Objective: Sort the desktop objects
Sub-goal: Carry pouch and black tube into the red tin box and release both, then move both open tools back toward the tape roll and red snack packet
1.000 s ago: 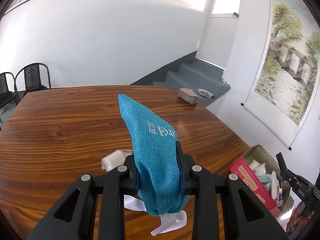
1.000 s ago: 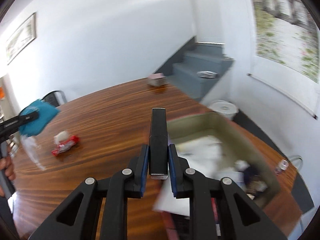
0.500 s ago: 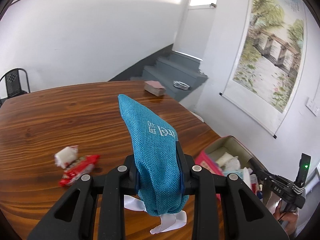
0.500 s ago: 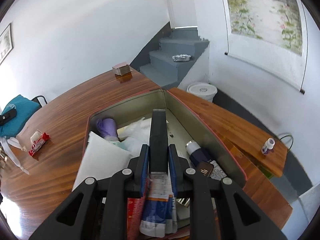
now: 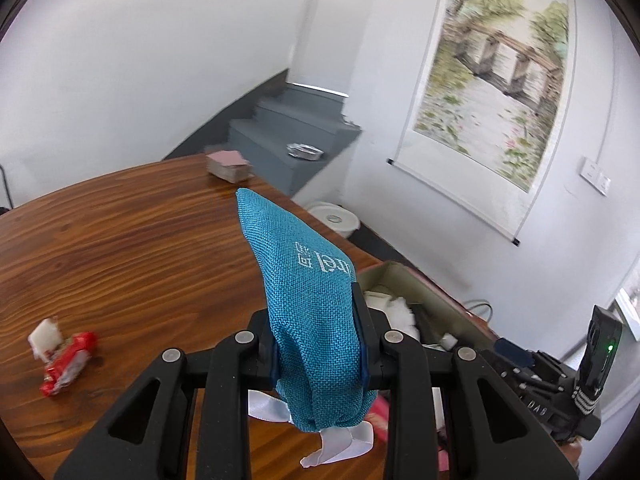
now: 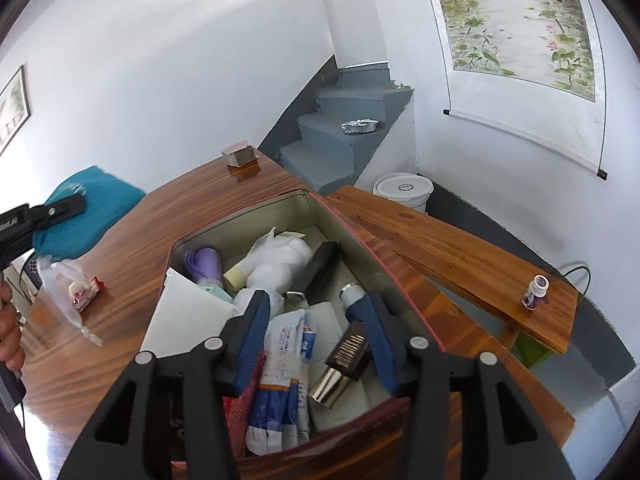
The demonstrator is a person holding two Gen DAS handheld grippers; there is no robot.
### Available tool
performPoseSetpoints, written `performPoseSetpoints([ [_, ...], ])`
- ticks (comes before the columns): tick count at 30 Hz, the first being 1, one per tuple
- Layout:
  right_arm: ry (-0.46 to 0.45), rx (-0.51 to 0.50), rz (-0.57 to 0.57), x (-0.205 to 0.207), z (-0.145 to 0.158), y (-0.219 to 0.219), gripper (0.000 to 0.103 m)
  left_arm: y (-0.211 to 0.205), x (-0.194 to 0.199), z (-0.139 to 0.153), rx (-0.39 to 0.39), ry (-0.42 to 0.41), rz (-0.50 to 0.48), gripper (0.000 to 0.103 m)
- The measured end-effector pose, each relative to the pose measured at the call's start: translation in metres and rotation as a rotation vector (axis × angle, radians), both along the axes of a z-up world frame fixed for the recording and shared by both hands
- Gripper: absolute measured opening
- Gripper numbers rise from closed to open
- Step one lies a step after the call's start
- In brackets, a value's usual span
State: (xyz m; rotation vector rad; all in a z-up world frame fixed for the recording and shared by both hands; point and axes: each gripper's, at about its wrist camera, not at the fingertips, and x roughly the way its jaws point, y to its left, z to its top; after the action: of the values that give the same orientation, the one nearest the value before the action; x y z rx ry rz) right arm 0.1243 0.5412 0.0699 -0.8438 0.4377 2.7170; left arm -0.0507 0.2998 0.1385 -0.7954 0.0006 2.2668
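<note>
My left gripper (image 5: 316, 320) is shut on a teal woven pouch (image 5: 296, 264) with a white ribbon, held above the wooden table (image 5: 140, 248). The right wrist view shows the same pouch (image 6: 96, 200) at the far left. My right gripper (image 6: 316, 300) hangs over the open red-rimmed box (image 6: 240, 216) with its jaws opening. None of the box's contents is pressed between its pads. A black bar (image 6: 322, 264) lies loose in the box among tubes, tissue and a purple bottle. The box (image 5: 404, 276) sits just right of the pouch.
A red snack wrapper (image 5: 66, 364) with a white packet lies on the table at left. A pink card stack (image 6: 240, 154) sits at the far edge. A wooden bench (image 6: 460, 248) with a small bottle (image 6: 534, 292) stands right of the box, and a white bucket (image 6: 402, 190) behind it.
The right gripper came over the box, spread its jaws and let go of the black bar, which now lies inside. The left gripper carried the pouch rightward toward the box.
</note>
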Motion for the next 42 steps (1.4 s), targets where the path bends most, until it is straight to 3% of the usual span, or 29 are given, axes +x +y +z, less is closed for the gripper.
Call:
performPoseSetpoints([
  [12, 0.036, 0.018, -0.035, 0.010, 0.009, 0.010, 0.069, 0.080, 0.010, -0.003, -0.011, -0.018, -0.195, 0.031],
  [17, 0.034, 0.016, -0.042, 0.011, 0.009, 0.011, 0.071, 0.100, 0.011, -0.015, -0.019, -0.075, -0.254, 0.059],
  [18, 0.034, 0.014, -0.042, 0.011, 0.008, 0.011, 0.071, 0.100, 0.010, -0.017, -0.016, -0.085, -0.252, 0.060],
  [28, 0.046, 0.006, -0.009, 0.006, 0.011, -0.001, 0.072, 0.055, -0.001, -0.015, -0.024, -0.052, -0.129, 0.060],
  [32, 0.066, 0.010, 0.020, 0.005, 0.016, -0.015, 0.077, 0.033, -0.006, -0.018, -0.026, -0.055, -0.076, 0.060],
  [36, 0.086, 0.018, 0.057, 0.002, 0.023, -0.032, 0.079, 0.002, -0.018, -0.024, -0.017, -0.077, 0.002, 0.071],
  [42, 0.102, 0.024, 0.133, -0.007, 0.029, -0.065, 0.080, -0.054, -0.037, -0.033, -0.029, -0.085, 0.130, 0.071],
])
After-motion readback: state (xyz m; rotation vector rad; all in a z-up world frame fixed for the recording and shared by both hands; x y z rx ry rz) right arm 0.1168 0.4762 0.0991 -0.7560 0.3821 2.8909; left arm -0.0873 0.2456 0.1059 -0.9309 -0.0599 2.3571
